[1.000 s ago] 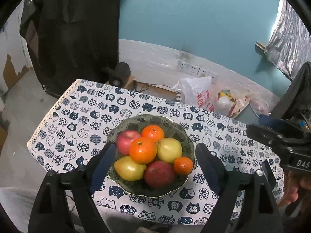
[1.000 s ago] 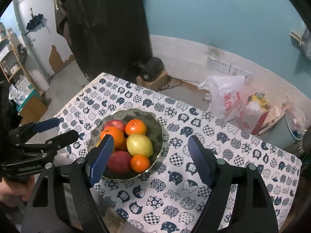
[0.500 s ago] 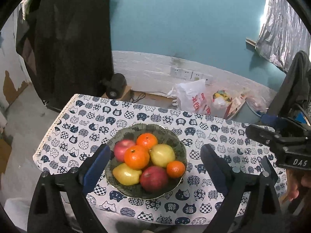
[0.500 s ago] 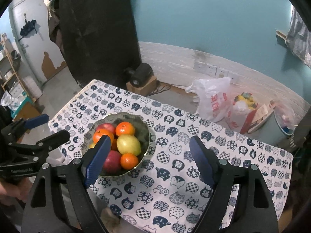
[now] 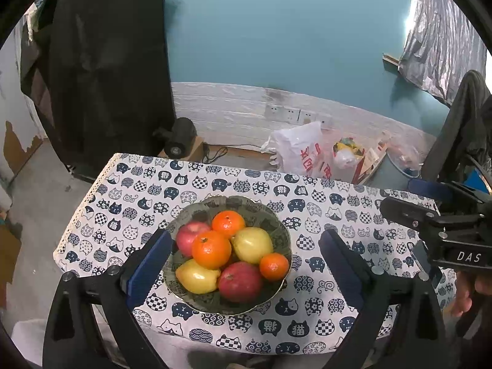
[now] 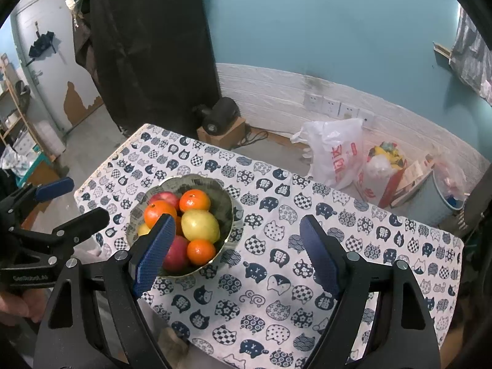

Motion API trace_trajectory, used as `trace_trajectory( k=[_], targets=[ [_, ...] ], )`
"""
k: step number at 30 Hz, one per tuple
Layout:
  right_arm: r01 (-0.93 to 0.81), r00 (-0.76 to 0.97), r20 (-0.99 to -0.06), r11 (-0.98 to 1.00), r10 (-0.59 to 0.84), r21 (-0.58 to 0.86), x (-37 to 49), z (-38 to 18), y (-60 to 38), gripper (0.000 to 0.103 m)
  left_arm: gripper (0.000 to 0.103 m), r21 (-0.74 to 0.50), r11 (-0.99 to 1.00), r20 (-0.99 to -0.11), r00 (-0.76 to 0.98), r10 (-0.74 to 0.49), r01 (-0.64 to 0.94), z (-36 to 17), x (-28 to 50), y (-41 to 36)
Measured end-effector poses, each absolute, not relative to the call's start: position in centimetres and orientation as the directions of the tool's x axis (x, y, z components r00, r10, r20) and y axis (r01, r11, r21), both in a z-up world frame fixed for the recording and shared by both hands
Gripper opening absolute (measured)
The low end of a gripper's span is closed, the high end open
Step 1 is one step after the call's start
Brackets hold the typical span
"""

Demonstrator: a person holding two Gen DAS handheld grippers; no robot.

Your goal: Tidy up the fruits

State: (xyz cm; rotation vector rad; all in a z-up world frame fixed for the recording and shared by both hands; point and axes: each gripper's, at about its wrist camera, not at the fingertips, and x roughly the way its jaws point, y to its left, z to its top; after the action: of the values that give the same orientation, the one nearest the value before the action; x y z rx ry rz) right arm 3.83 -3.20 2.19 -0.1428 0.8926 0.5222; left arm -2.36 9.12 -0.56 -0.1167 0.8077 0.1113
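Note:
A dark patterned bowl (image 5: 278, 227) stands on the cat-print tablecloth (image 5: 323, 203) and holds several fruits: oranges (image 5: 211, 248), red apples (image 5: 240, 281) and yellow-green pears (image 5: 252, 244). My left gripper (image 5: 244, 264) is open and empty, held above the bowl with its jaws to either side. The bowl also shows in the right wrist view (image 6: 226, 196), left of centre. My right gripper (image 6: 236, 252) is open and empty above the cloth, right of the bowl. Each gripper shows at the edge of the other's view.
The table's right half (image 6: 353, 246) carries only the cloth. Behind the table on the floor are a white plastic bag (image 6: 335, 150), a bucket (image 6: 442, 196), clutter and a black device on a box (image 6: 220, 117). A dark curtain (image 6: 153, 46) hangs at the back left.
Both grippers have risen and pulled back from the table, so the bowl and table look smaller and lower in both views. Both stay open. The fruits have not moved.

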Motion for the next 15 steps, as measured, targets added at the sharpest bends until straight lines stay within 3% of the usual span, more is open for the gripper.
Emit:
trace_trajectory(
  k=[15],
  targets=[
    [-0.490,0.514,-0.773,0.867,0.373,0.093,3.84,2.22,-3.16,0.082,0.098,-0.026,0.991,-0.736,0.674,0.069,-0.129,-0.67,-2.28,8.72]
  ],
)
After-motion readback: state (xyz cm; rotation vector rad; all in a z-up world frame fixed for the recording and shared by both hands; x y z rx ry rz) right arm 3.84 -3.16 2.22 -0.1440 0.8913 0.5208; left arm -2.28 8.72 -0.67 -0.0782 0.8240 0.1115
